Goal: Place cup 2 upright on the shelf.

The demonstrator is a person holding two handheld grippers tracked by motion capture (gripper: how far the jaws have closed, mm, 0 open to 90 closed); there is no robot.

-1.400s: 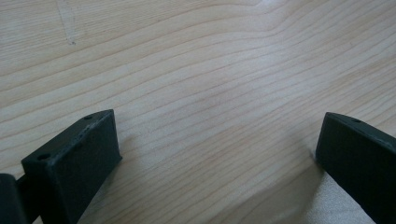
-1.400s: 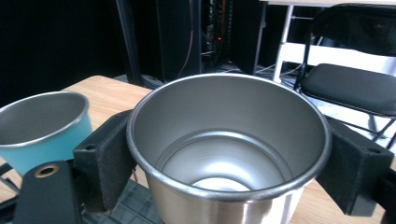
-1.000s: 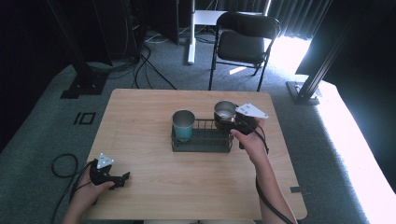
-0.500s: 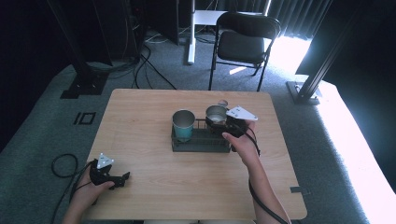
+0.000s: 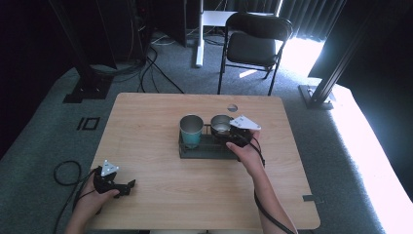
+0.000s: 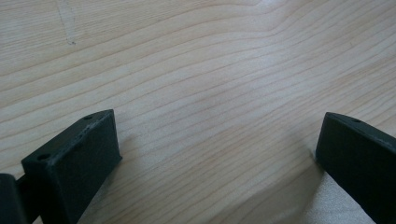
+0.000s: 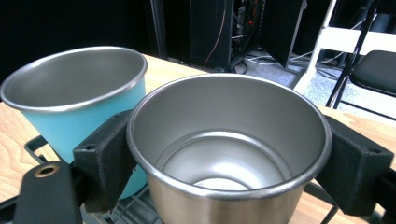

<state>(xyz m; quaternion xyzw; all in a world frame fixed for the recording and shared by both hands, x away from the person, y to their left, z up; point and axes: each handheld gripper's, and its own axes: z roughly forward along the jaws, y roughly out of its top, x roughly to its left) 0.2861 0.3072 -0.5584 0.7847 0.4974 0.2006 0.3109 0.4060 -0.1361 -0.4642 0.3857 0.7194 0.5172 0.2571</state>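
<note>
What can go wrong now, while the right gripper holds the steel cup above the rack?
1. The steel cup is held by the right gripper only at its smooth sides, so it may slip or tilt.
2. The blue cup stands very close; the steel cup or a jaw may knock it.
3. The cup may catch on the rack wires and tip.

A lab or studio space: grey carpet (image 5: 44, 131), black folding chair (image 5: 255, 41) and dark equipment stands with loose cables (image 5: 151, 58) lie beyond the right gripper (image 5: 239, 134), behind the light wooden table (image 5: 160, 126).
</note>
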